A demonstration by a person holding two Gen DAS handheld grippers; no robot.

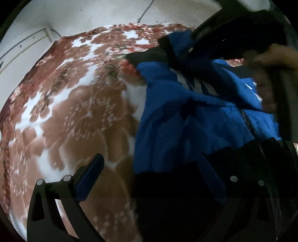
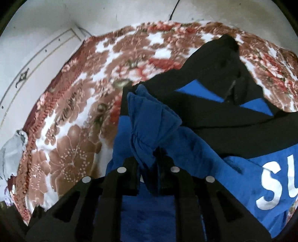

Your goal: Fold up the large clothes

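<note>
A blue and black jacket [image 2: 214, 115] with white letters lies crumpled on a floral bedspread [image 2: 78, 104]. My right gripper [image 2: 148, 167] is shut on a bunched blue fold of it [image 2: 149, 119], which stands up between the two fingers. In the left wrist view the same jacket [image 1: 186, 115] fills the right half. My left gripper [image 1: 150, 173] stands wide open just above it, its left finger [image 1: 89, 176] over bare bedspread and black cloth lying in front of its right side. A hand [image 1: 270, 74] carries the right gripper at the upper right.
The bedspread [image 1: 74, 111] runs left and back to a white wall [image 1: 93, 16] with a dark cable [image 1: 145, 9]. A grey rag [image 2: 11, 149] hangs at the bed's left edge. A framed white panel [image 2: 37, 61] stands at the far left.
</note>
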